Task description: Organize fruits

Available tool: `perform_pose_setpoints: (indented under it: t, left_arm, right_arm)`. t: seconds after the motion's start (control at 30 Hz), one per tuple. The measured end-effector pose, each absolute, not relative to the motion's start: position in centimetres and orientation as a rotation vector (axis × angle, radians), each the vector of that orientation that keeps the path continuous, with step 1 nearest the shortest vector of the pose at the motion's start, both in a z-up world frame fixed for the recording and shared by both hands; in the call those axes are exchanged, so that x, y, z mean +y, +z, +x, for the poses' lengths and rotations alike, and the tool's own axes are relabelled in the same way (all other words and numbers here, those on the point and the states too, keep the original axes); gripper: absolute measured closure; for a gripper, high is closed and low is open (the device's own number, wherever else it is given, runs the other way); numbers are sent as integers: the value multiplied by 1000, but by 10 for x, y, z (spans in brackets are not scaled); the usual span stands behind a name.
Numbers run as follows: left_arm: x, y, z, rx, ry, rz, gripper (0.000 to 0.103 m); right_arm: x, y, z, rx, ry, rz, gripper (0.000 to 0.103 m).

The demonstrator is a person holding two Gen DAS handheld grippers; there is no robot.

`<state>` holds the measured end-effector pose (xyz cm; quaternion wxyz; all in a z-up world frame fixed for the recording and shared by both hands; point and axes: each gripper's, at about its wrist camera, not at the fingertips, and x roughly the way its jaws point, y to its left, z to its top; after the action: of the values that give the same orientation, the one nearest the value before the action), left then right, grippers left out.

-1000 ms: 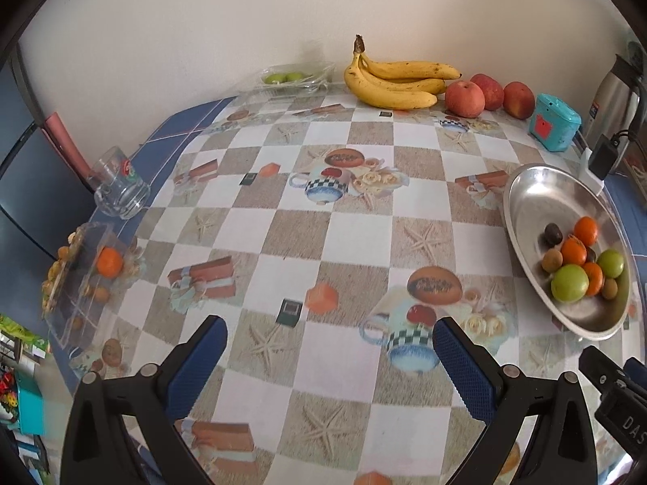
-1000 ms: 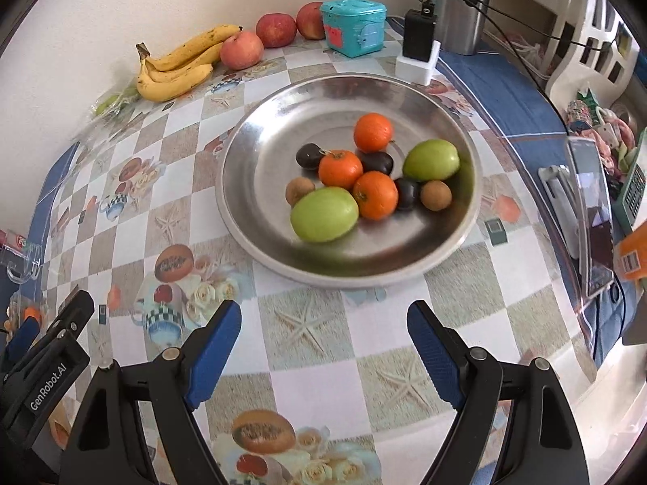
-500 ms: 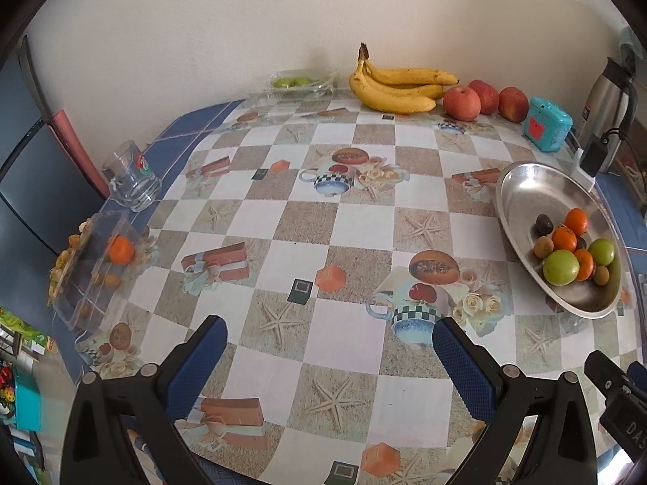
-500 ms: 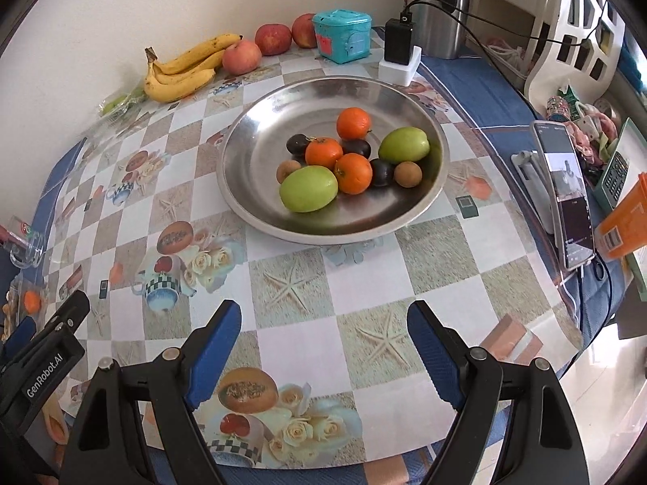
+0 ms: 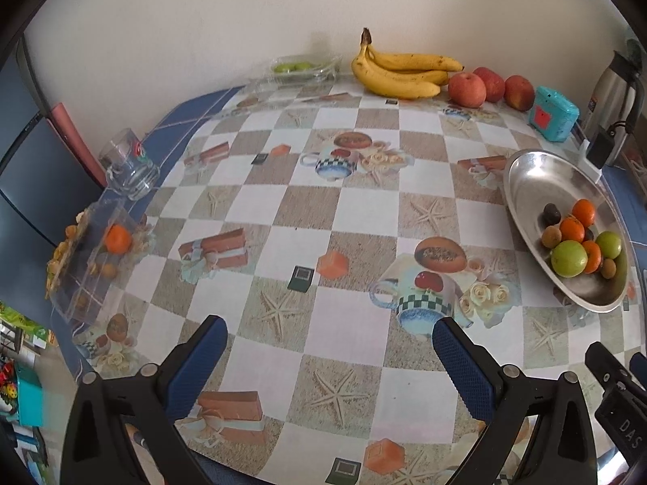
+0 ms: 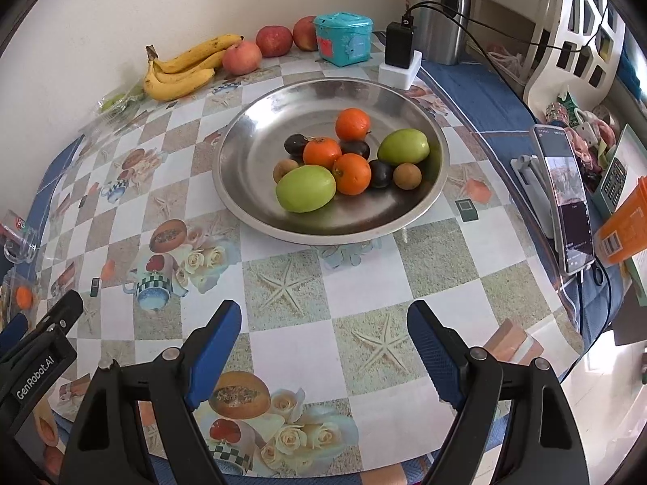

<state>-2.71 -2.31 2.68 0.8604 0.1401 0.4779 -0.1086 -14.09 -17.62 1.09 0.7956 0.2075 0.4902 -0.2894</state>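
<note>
Dark plums point(image 6: 356, 148) sit half hidden behind oranges point(image 6: 351, 173).

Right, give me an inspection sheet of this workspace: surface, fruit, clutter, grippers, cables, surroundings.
Surface: table under a checkered printed cloth with a clear cover.
Job's things: steel bowl holds three oranges, two green fruits, dark plums and small brown fruits. Bananas and three apples lie by the wall. One orange sits in a clear divided box at the left edge.
Clutter: teal box, glass cup, clear tray with green fruit, phone on stand.
Grippers: left gripper and right gripper both open, empty, above the cloth.
Cables: black charger with a lead running right.
Surroundings: metal kettle, white wall, white chair.
</note>
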Motion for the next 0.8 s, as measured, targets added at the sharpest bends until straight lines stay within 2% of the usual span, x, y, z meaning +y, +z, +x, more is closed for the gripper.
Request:
perform_pose_setpoints:
  t: [0.8]
  left_arm:
    - [-21,19,-23,1057,-216,312,0]
  right_arm:
    - [-167,12,-132,1070,-630,367,18]
